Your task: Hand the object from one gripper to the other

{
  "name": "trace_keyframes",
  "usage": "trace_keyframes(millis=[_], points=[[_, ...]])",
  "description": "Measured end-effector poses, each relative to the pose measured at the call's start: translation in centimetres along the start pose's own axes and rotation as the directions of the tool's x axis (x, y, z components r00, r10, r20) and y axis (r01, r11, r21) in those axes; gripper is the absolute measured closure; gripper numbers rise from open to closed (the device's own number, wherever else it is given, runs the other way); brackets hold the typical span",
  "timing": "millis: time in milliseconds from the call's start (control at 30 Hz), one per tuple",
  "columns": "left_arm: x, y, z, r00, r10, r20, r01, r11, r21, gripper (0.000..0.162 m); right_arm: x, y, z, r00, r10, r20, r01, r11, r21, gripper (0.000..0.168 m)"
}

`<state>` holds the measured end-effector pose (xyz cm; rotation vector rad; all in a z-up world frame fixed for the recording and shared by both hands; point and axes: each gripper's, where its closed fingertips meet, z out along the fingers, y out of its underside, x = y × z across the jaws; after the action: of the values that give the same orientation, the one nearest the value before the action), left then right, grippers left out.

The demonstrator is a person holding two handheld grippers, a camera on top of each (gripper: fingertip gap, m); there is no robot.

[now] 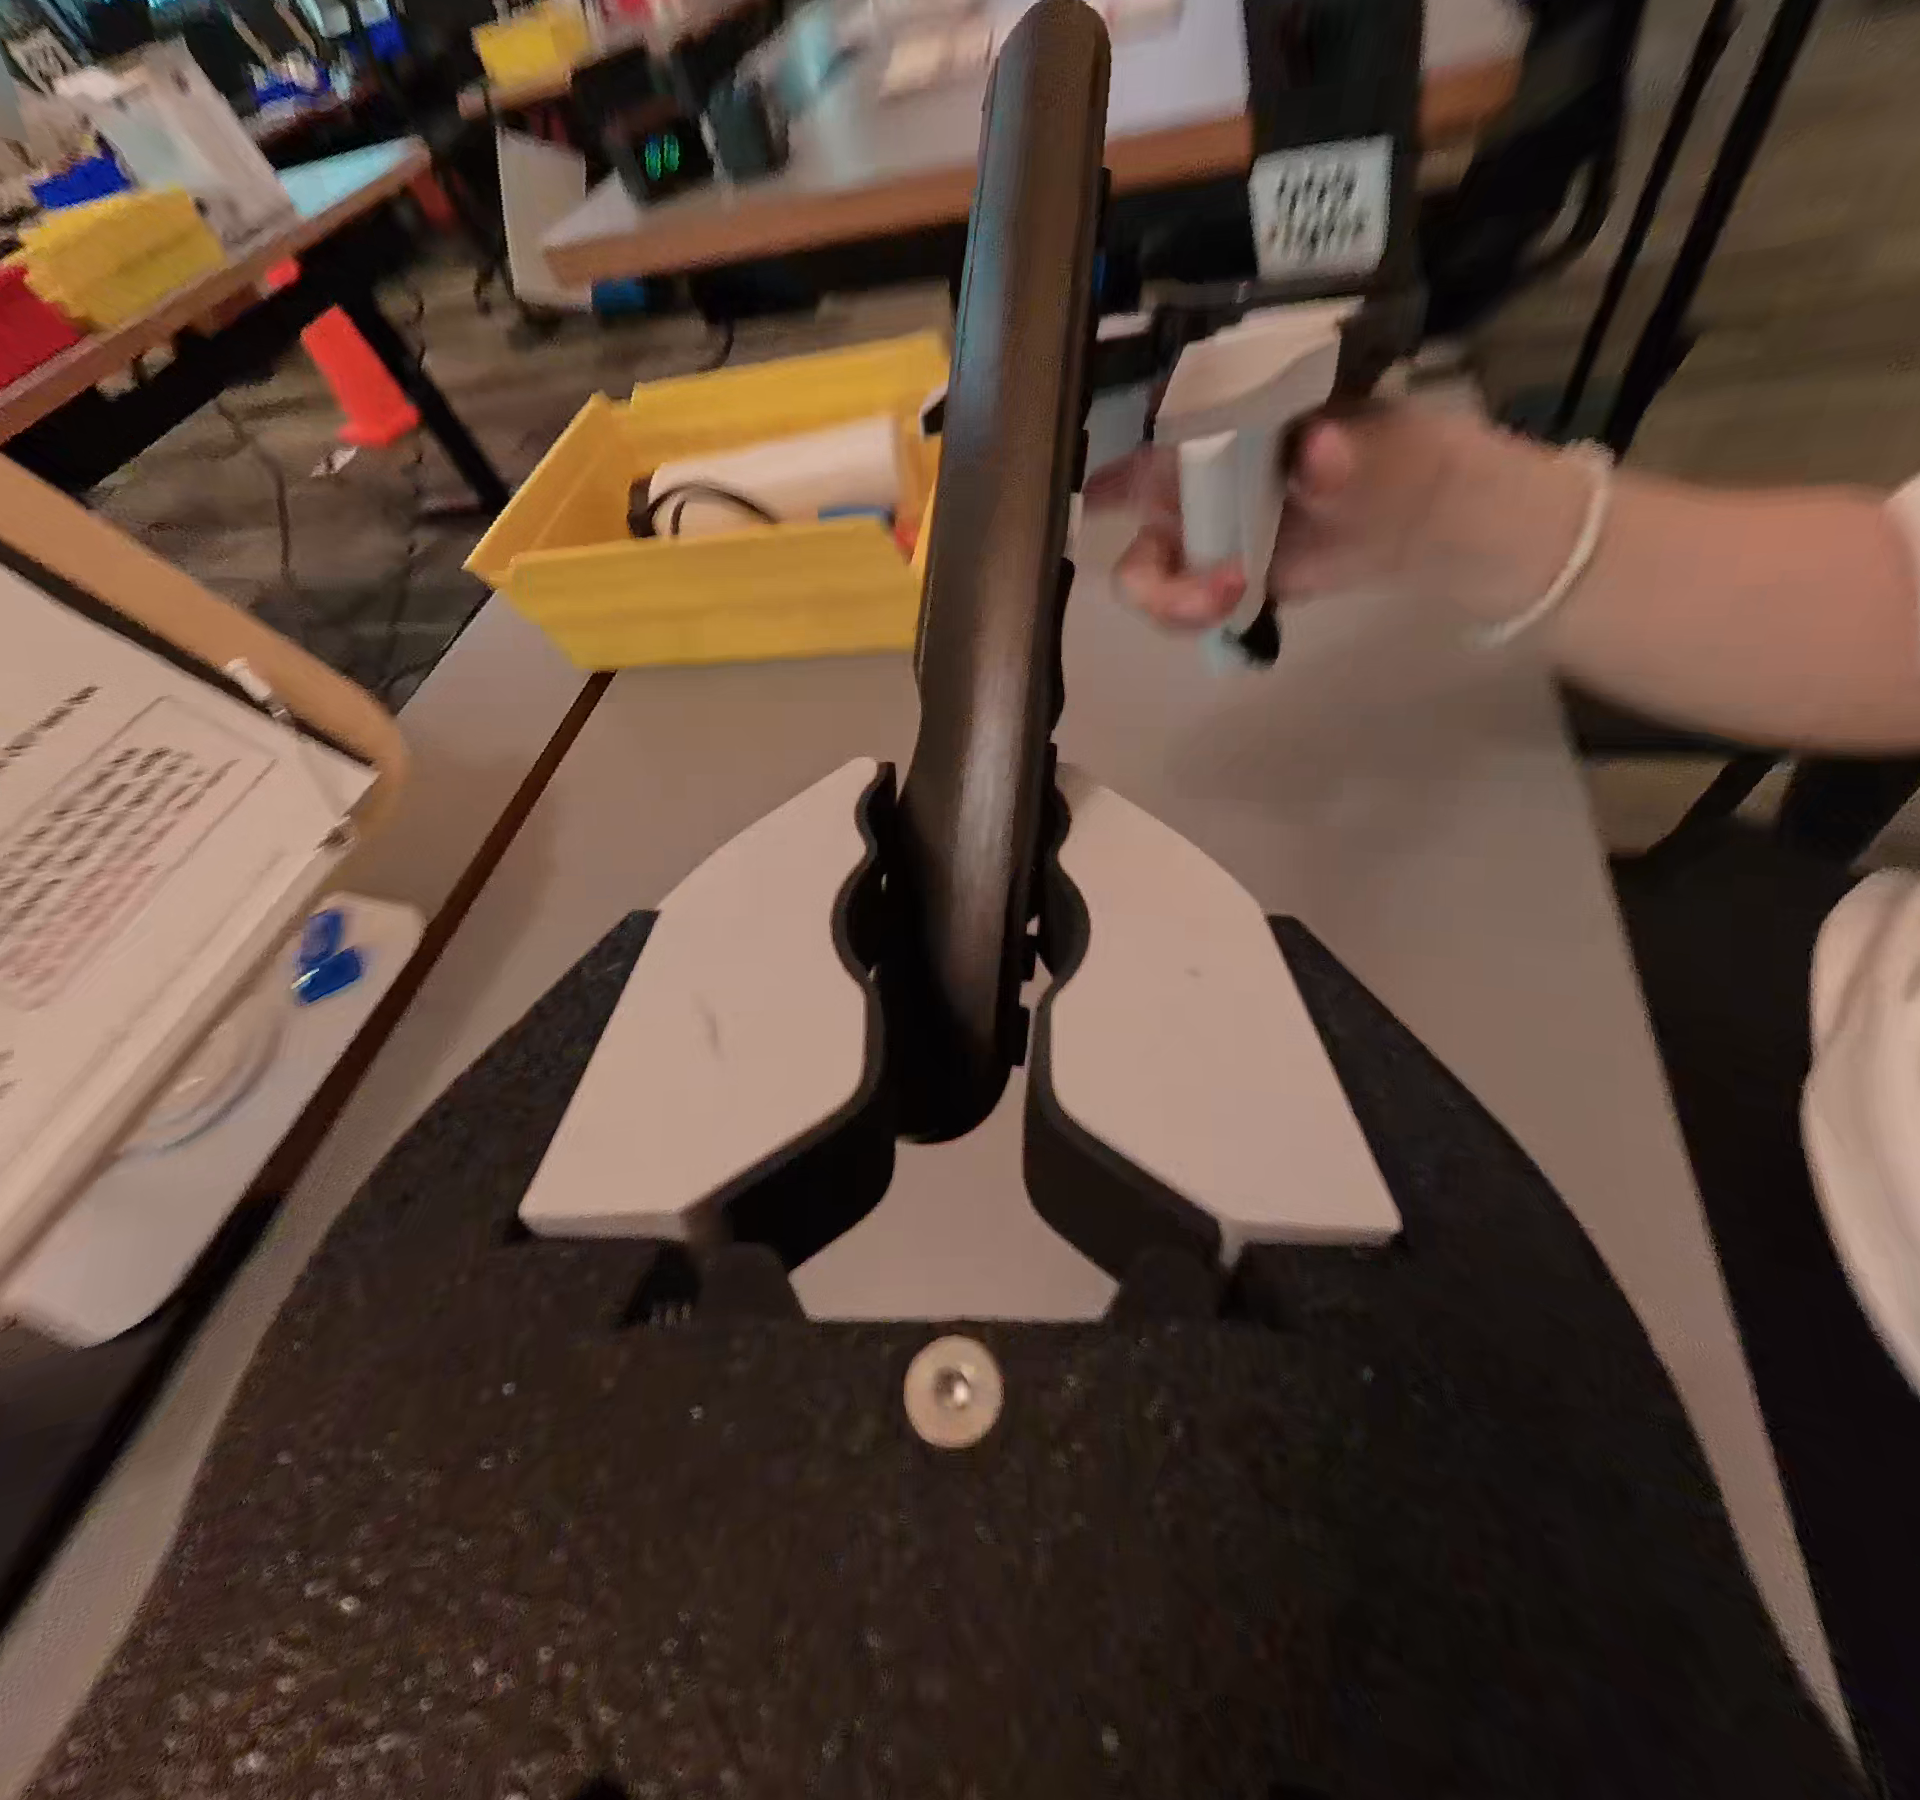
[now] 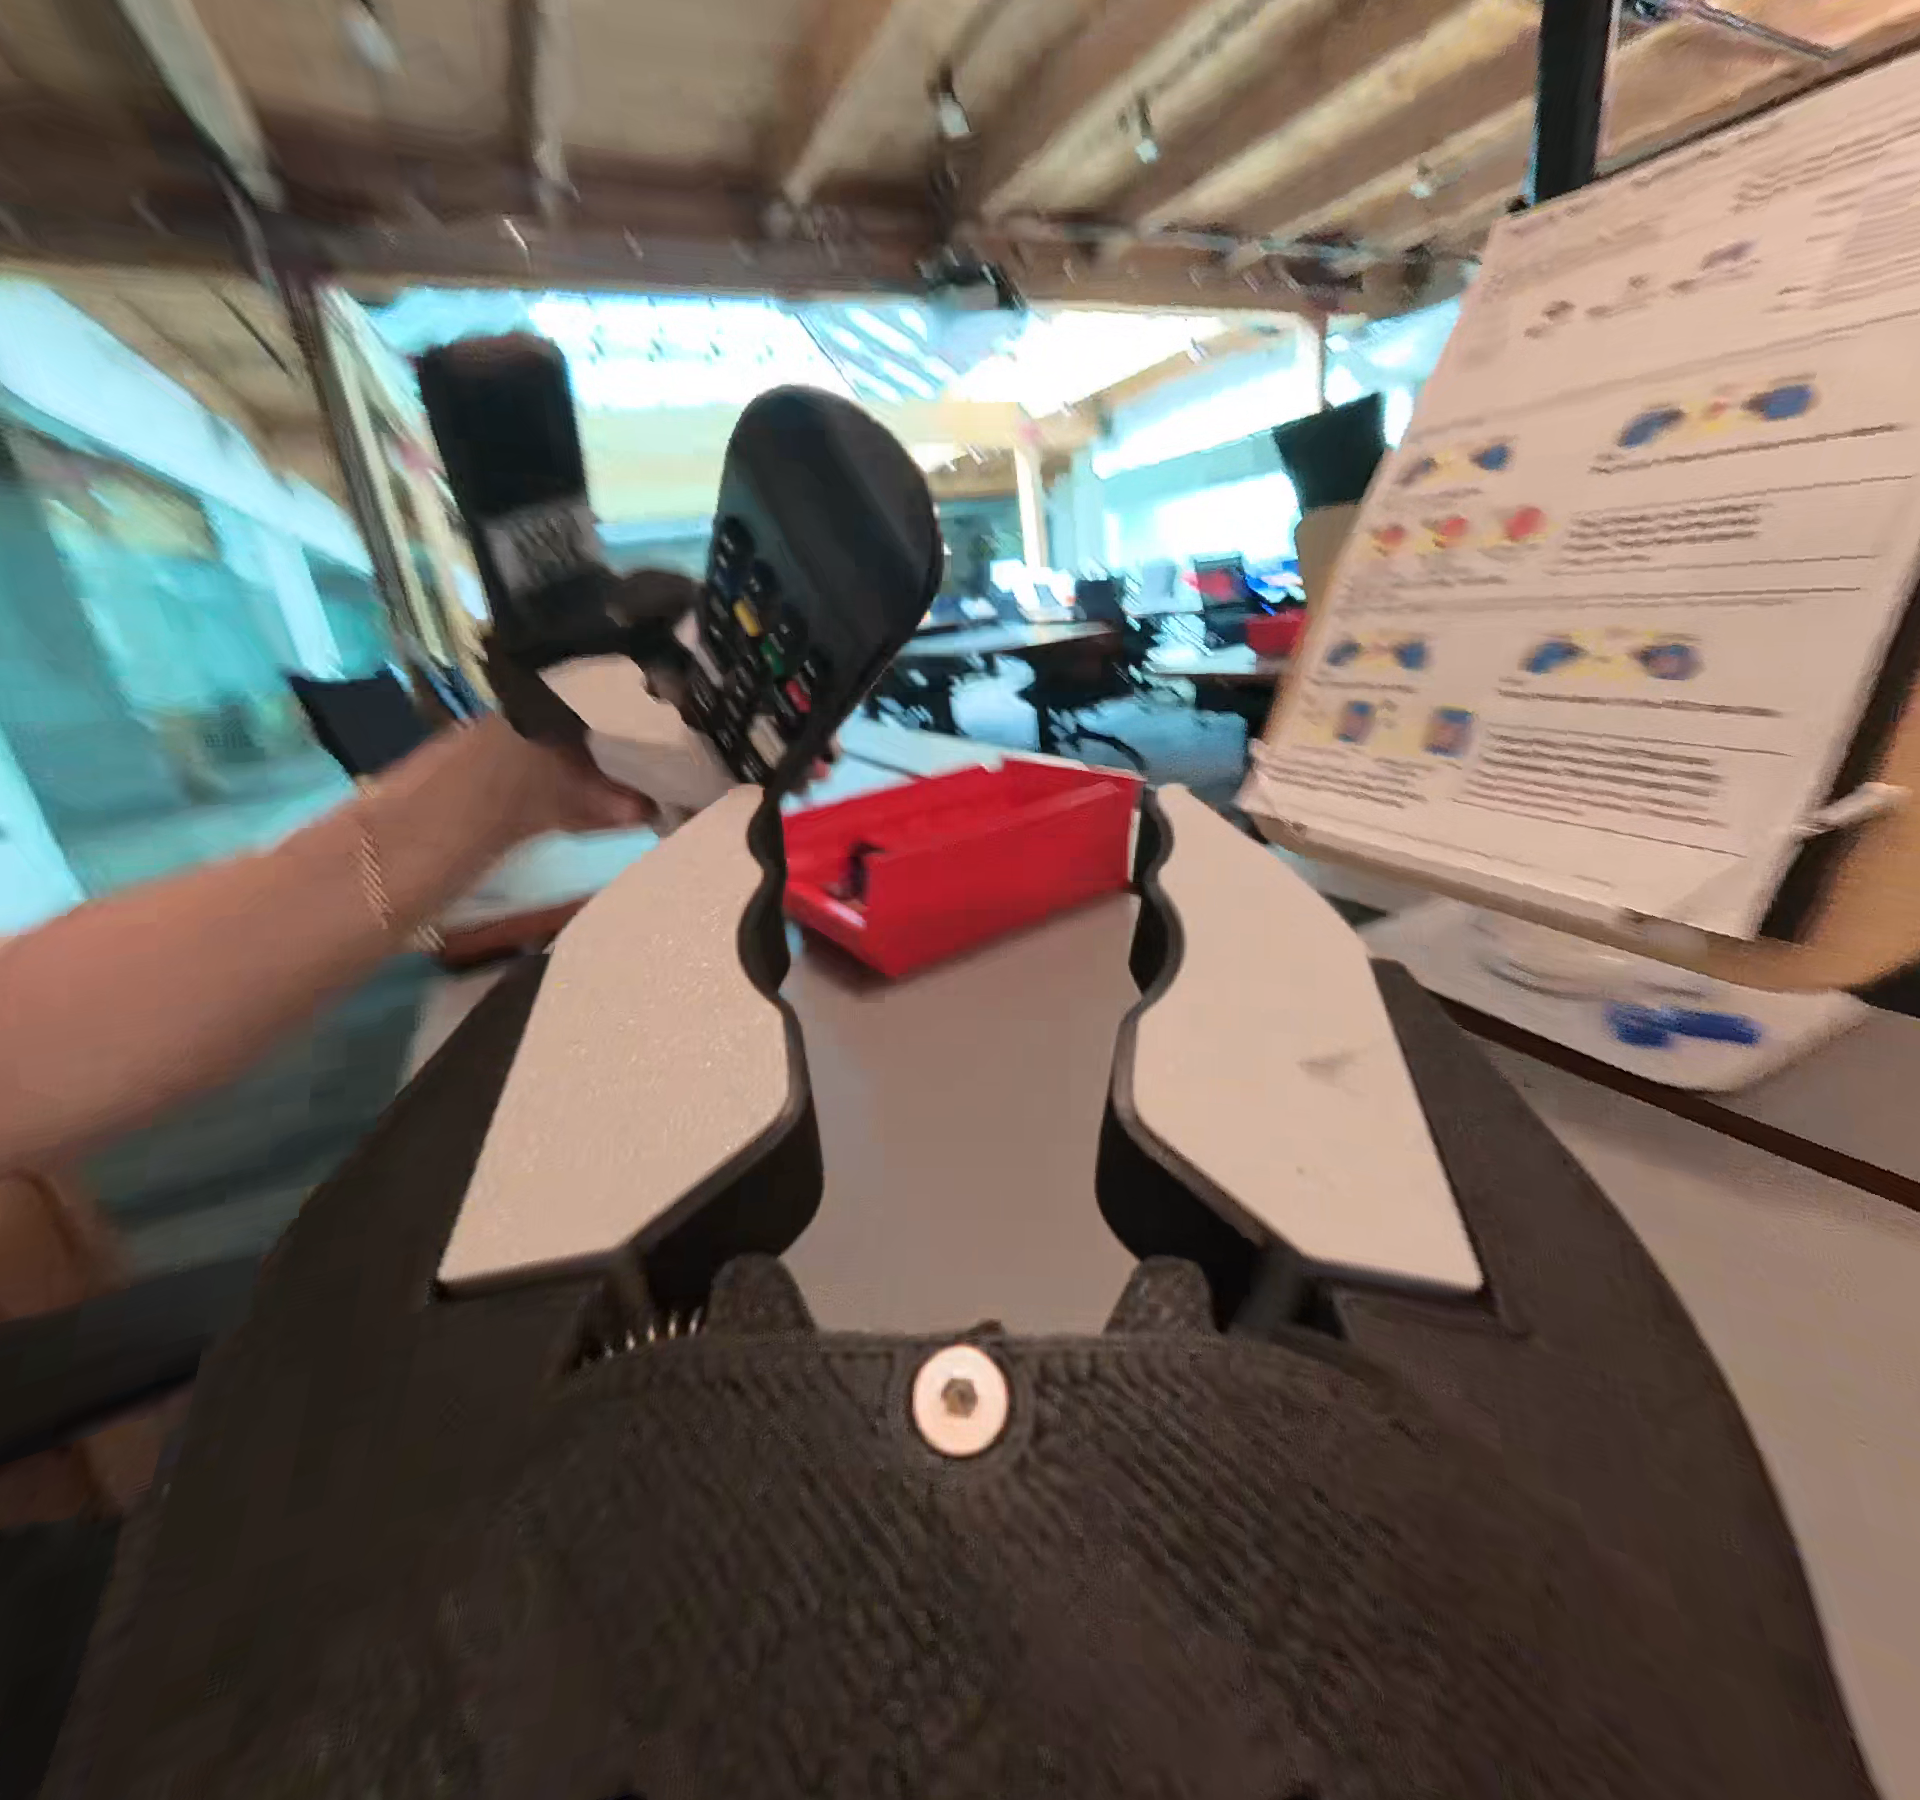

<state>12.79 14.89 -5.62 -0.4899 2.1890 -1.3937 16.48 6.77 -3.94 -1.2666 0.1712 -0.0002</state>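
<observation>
From the left wrist view, the left claw (image 1: 961, 919) is pinched on the lower end of a black remote control (image 1: 1003, 545), which stands nearly upright between its two grey fingers (image 1: 727, 1033), edge-on to the camera with its buttons facing the claw's right. Beyond and to the right of this claw, the right claw (image 1: 1132, 368) floats in a person's hand (image 1: 1309, 514), close beside the remote's buttoned side; whether it touches the remote cannot be told through the blur. Ahead and slightly left of the left claw, a yellow bin (image 1: 707, 587) sits on the grey bench (image 1: 1299, 815). At the far left a clipboard with a printed sheet (image 1: 135, 846) leans.

From the right wrist view, the right claw (image 2: 951, 805) is spread wide with nothing between its fingers. The remote control (image 2: 810, 576) stands ahead and to the left of it, keypad facing the camera, its lower end gripped by the left claw (image 2: 675, 732). Straight ahead past the fingertips lies a red bin (image 2: 966, 857) on the bench (image 2: 956, 1106). The printed sheet (image 2: 1621, 545) stands to the right.
</observation>
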Motion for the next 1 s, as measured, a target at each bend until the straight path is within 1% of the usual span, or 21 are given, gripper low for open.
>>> trace_keyframes(millis=[33,100,167,267,300,367,433,533,600,667,767,800,900,1000], points=[[0.5,-0.3,0.4,0.999,-0.038,-0.022,0.04,0.997,0.062,0.138,-0.7,-0.5,0.3,0.999,0.031,0.033,-0.033,0.998,0.046,0.107],[1.3,-0.2,1.2,0.993,-0.096,-0.062,0.103,0.985,0.138,0.138,-2.2,-1.0,0.9,0.995,0.052,0.088,-0.06,0.993,0.102,0.114],[2.1,0.1,2.1,0.986,-0.138,-0.094,0.153,0.972,0.181,0.138,-3.1,-1.0,1.4,0.994,0.034,0.1,-0.045,0.993,0.112,0.119],[3.1,0.4,3.2,0.97,-0.193,-0.149,0.224,0.947,0.23,0.137,-3.7,-0.8,1.7,0.995,0.003,0.098,-0.015,0.993,0.121,0.143],[3.4,0.4,3.4,0.961,-0.212,-0.175,0.251,0.936,0.247,0.137,-3.9,-0.8,1.7,0.994,0.003,0.112,-0.018,0.991,0.13,0.146],[3.7,0.6,3.5,0.949,-0.241,-0.203,0.292,0.916,0.276,0.137,-4.0,-0.6,1.6,0.99,0.013,0.141,-0.026,0.996,0.087,0.148],[3.8,1.1,3.5,0.947,-0.251,-0.198,0.299,0.916,0.268,0.133,-4.4,-0.1,1.6,0.987,-0.038,0.156,0.036,0.999,0.017,0.149],[3.0,1.2,3.1,0.963,-0.237,-0.128,0.262,0.935,0.24,0.122,-4.0,1.2,1.7,0.983,-0.142,0.115,0.154,0.983,-0.103,0.149],[2.6,0.4,2.5,0.977,-0.194,-0.088,0.209,0.953,0.221,0.124,-3.6,2.3,1.8,0.975,-0.204,0.088,0.217,0.959,-0.181,0.149],[3.0,0.0,2.6,0.988,-0.133,-0.081,0.144,0.976,0.164,0.13,-3.5,3.1,2.0,0.967,-0.24,0.084,0.253,0.94,-0.228,0.149],[3.7,1.4,3.5,0.993,-0.081,-0.083,0.082,0.997,0.009,0.133,-4.3,3.0,2.3,0.972,-0.207,0.113,0.227,0.951,-0.209,0.149],[3.7,1.9,3.8,0.995,-0.068,-0.075,0.067,0.998,-0.019,0.136,-4.5,2.7,2.3,0.975,-0.188,0.12,0.209,0.958,-0.195,0.149],[3.8,2.3,4.3,0.994,-0.082,-0.067,0.081,0.997,-0.019,0.139,-4.6,2.8,2.2,0.973,-0.192,0.129,0.215,0.957,-0.196,0.149],[3.8,1.6,4.5,0.986,-0.142,-0.084,0.148,0.987,0.064,0.14,-4.7,2.1,1.9,0.979,-0.152,0.133,0.171,0.974,-0.147,0.147]])
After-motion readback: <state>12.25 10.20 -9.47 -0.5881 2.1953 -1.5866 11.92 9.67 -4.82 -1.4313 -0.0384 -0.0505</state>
